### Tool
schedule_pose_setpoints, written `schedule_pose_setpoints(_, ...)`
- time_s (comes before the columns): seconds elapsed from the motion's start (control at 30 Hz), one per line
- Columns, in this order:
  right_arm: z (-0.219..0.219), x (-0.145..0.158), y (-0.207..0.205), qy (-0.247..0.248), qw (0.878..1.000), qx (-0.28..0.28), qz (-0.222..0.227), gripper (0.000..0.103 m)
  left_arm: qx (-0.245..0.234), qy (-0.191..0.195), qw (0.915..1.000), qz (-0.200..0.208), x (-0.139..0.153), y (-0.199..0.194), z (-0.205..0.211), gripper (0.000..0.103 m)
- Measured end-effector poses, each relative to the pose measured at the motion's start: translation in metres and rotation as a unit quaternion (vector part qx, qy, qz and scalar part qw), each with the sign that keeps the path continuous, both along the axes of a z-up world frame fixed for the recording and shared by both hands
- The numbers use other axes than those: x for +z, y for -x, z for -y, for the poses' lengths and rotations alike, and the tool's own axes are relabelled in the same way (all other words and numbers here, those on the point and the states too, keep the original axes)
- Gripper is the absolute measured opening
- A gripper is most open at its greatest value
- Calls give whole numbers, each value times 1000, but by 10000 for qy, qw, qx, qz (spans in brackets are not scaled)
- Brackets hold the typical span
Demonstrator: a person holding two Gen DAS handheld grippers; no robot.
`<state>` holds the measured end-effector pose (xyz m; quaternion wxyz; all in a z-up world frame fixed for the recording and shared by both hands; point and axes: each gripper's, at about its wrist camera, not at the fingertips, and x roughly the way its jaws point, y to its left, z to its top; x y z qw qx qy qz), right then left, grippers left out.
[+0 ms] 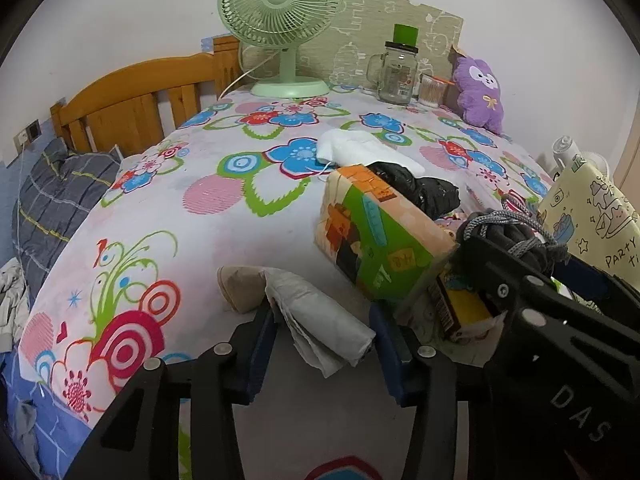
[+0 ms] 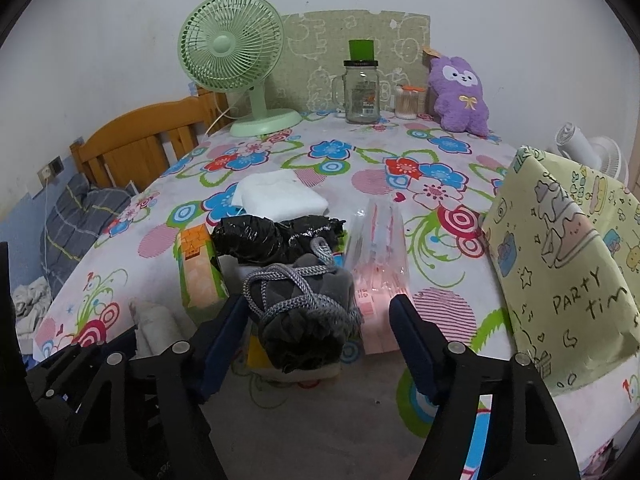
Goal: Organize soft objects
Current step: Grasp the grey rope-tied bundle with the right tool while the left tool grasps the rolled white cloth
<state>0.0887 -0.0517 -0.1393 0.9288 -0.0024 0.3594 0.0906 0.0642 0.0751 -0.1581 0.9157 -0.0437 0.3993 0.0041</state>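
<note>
Over a table dressed in a floral cloth (image 1: 248, 184), the left gripper (image 1: 324, 344) sits low with a folded grey-white cloth (image 1: 316, 316) lying between its blue-padded fingers (image 1: 262, 344); the left finger looks to be against the fabric, but there is a gap at the right finger, so the jaws are not clamped on it. A beige rolled end (image 1: 240, 286) pokes out just beyond that cloth. Across in the right wrist view, the right gripper (image 2: 318, 320) brackets a dark grey bundle wrapped in grey cord (image 2: 304, 304); the left finger is right beside the bundle, the right finger stands clear of it, so those jaws are parted and grasp nothing. The bundle rests on a small pile: a green and orange carton (image 2: 198, 276) to its left, a crumpled black plastic bag (image 2: 272, 236) just behind, a clear pink-printed packet (image 2: 376, 256) on its right. Further back lies a folded white cloth (image 2: 280, 196). A yellow "party" gift bag (image 2: 560, 272) stands at the right edge of the table. Along the far edge sit a green desk fan (image 2: 232, 56), a glass mug jar with a green cup on top (image 2: 362, 92), a tub of cotton swabs (image 2: 408, 102) and a purple plush toy (image 2: 460, 96). Beyond the table on the left, a wooden bed frame (image 1: 132, 100) and a grey plaid pillow (image 1: 56, 200) are visible.
</note>
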Motion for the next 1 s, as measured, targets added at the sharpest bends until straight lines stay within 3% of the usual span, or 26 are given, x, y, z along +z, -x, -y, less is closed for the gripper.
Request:
schedule_pose_setpoints(0.2,-1,-3,-10,-22,10000,32,-55,63,-53,-114,9999,-46,0,-9,7,46)
schedule_pose_setpoints(0.37,-4,-5,-10,23,10000,60,-37,61,-46,-76,10000,-26,-1,-12,6,45)
schedule_pose_setpoints(0.67,-4,-3,-9,-28,9999,96,-39,57,-126,-77,9999,3,4,-12,10,30)
schedule_pose_setpoints(1.0,-1,11,-1,-153,9998,131,52,55,-115,-177,9996,197,20,-6,14,26)
